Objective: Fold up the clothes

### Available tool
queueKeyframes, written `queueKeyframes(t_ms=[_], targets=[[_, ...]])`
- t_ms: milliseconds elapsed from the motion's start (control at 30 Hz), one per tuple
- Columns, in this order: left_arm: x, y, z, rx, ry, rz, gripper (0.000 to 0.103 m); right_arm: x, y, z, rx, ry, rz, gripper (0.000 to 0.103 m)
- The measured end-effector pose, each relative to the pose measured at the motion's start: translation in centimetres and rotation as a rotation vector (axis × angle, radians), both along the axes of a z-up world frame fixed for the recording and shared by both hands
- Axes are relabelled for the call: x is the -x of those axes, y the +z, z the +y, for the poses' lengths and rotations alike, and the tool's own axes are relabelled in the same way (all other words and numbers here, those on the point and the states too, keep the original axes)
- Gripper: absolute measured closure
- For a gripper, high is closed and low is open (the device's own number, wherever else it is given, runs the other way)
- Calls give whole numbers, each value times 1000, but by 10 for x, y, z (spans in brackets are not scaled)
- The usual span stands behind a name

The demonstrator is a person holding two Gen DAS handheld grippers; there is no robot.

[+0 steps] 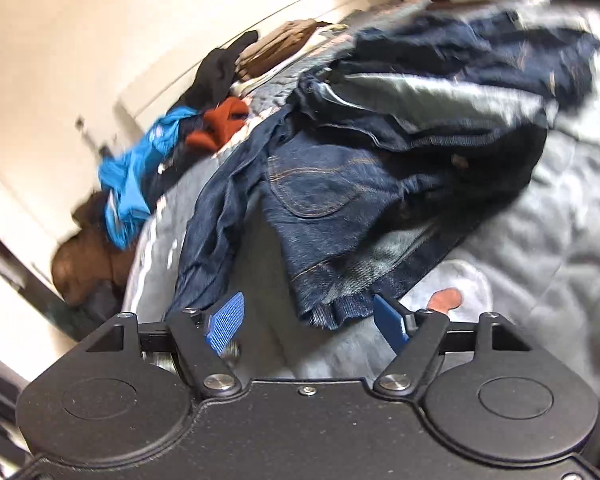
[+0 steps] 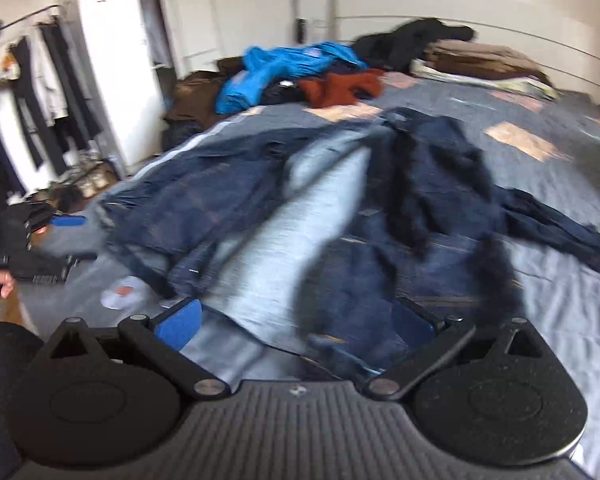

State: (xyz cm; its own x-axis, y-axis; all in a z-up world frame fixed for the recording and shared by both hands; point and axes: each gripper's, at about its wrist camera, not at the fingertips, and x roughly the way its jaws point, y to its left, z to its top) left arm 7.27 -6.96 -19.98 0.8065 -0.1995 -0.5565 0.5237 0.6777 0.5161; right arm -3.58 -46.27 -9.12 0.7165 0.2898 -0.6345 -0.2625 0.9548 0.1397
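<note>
- Your left hand-held gripper [image 1: 308,320] has its jaws spread wide, gripping nothing; the hem of the jeans [image 1: 340,208] hangs just ahead of its blue pads [image 1: 226,322].
- Your right hand-held gripper [image 2: 296,326] is likewise spread, denim lying between the pads; no clamping shows.
- Only the right view shows the jeans [image 2: 300,208] sprawled across the bed [image 2: 540,280] and the clothes rail [image 2: 28,80].
- Both show the blue garment [image 1: 140,176].

One pair of dark jeans [image 2: 300,216] at centre; at 12 o'clock, one blue garment [image 2: 284,68], one rust-red garment [image 2: 340,86] and one black garment [image 2: 412,40]; two grippers, left [image 1: 312,322] and right [image 2: 300,320].
</note>
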Motion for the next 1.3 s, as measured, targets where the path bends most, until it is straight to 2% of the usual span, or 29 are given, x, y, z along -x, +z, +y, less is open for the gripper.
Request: queueKeyframes(t_ms=[67, 167, 233, 267, 300, 333, 467, 600, 700, 767, 833, 900, 967, 1133, 1300], targets=[[-8, -10, -6, -10, 8, -10, 32, 6, -2, -9, 27, -12, -16, 2], [-28, -12, -3, 81, 67, 58, 43, 15, -7, -16, 148, -21, -87, 2], [-37, -12, 1, 135, 96, 95, 62, 16, -14, -25, 264, -27, -87, 2], [-40, -12, 3, 153, 106, 112, 66, 15, -17, -34, 296, -32, -73, 2], [-41, -12, 5, 167, 110, 126, 76, 15, -21, -44, 328, -37, -59, 2], [-42, -12, 7, 176, 112, 139, 78, 15, -25, -54, 353, -40, -46, 2], [-42, -15, 7, 166, 115, 156, 79, 20, -37, -92, 344, 29, -22, 2], [-46, -20, 3, 149, 133, 172, 79, 16, -65, -98, 519, 97, 22, 4], [-48, -21, 1, 140, 142, 177, 79, 11, -87, -100, 566, 153, 10, 5], [-50, -22, -1, 134, 148, 179, 79, 5, -98, -103, 563, 174, 2, 8], [-52, -22, -3, 134, 153, 183, 79, -4, -109, -105, 563, 182, 2, 16], [-54, -22, -4, 143, 161, 185, 79, -12, -118, -106, 541, 176, 5, 30], [-56, -22, -6, 153, 169, 189, 78, -20, -124, -107, 494, 169, 5, 35], [-64, -26, -9, 189, 194, 205, 73, -35, -131, -111, 380, 122, 6, 35], [-73, -21, 1, 313, 230, 252, 66, -39, -125, -127, 190, 57, 29, 36]])
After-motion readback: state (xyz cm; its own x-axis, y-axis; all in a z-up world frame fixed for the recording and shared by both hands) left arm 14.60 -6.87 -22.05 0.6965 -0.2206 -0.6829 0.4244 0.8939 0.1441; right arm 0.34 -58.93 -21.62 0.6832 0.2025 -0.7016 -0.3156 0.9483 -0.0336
